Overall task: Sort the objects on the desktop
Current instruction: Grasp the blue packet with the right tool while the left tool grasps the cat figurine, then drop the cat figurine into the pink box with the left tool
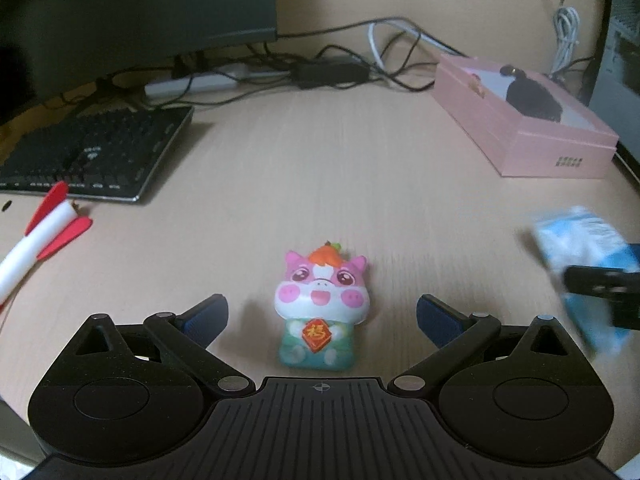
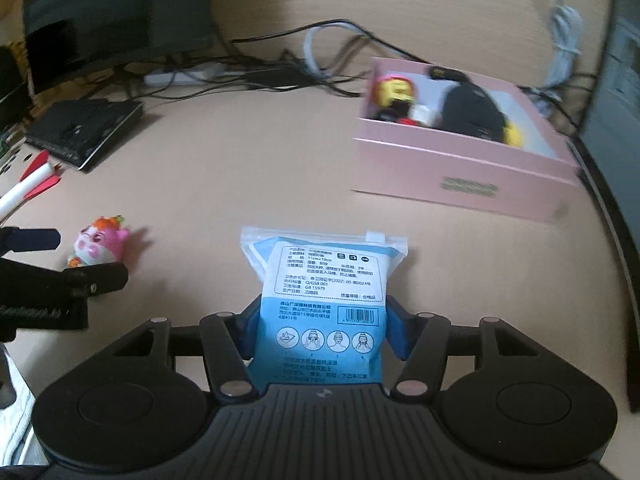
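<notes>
A pink and white pig toy (image 1: 322, 312) lies on the wooden desk between the fingers of my left gripper (image 1: 322, 320), which is open around it without touching. It also shows in the right wrist view (image 2: 100, 240). My right gripper (image 2: 322, 330) is shut on a blue and white wipes packet (image 2: 324, 292), held above the desk. The packet shows blurred at the right edge of the left wrist view (image 1: 584, 276). An open pink box (image 2: 460, 168) holding toys and a dark object stands ahead and right of the packet; it also shows in the left wrist view (image 1: 524, 120).
A black keyboard (image 1: 92, 156) lies at the back left under a monitor (image 1: 136, 12). A red and white rocket toy (image 1: 44, 236) lies at the left. Cables and a power strip (image 1: 192, 82) run along the back. The desk edge curves at the right.
</notes>
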The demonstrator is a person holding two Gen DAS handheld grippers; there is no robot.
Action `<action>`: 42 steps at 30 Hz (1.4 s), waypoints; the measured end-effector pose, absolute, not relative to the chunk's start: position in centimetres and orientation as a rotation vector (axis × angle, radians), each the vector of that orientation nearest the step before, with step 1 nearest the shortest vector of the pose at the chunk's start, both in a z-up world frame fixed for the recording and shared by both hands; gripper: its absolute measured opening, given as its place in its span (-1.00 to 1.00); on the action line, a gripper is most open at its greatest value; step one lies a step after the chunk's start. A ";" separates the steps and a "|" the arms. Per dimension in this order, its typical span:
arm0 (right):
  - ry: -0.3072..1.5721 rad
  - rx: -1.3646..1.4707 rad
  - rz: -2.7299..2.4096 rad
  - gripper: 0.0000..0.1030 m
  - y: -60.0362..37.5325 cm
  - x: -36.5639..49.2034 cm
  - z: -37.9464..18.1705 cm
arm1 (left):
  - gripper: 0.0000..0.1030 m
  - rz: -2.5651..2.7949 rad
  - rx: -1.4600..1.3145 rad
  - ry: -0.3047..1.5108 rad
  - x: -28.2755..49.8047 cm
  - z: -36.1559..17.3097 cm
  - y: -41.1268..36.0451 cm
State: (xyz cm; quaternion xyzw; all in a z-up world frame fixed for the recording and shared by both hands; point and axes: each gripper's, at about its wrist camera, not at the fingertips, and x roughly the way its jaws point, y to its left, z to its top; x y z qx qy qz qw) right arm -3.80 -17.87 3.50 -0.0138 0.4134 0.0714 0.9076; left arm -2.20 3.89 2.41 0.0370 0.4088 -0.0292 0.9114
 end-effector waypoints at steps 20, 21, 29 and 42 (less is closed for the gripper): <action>0.799 0.040 0.076 0.14 -24.4 -10.4 6.2 | 0.03 -0.275 0.152 0.732 -3.7 5.4 -1.0; 0.787 0.047 0.078 0.14 -24.6 -10.7 6.8 | 0.03 -0.300 0.152 0.715 -3.5 6.0 -1.6; 0.695 0.097 0.039 0.14 -25.3 -13.4 10.2 | 0.03 -0.497 0.189 0.558 3.0 12.6 -8.4; 0.716 0.122 -0.081 0.14 -26.7 -14.6 9.8 | 0.65 -0.494 0.130 0.494 10.8 15.2 -11.9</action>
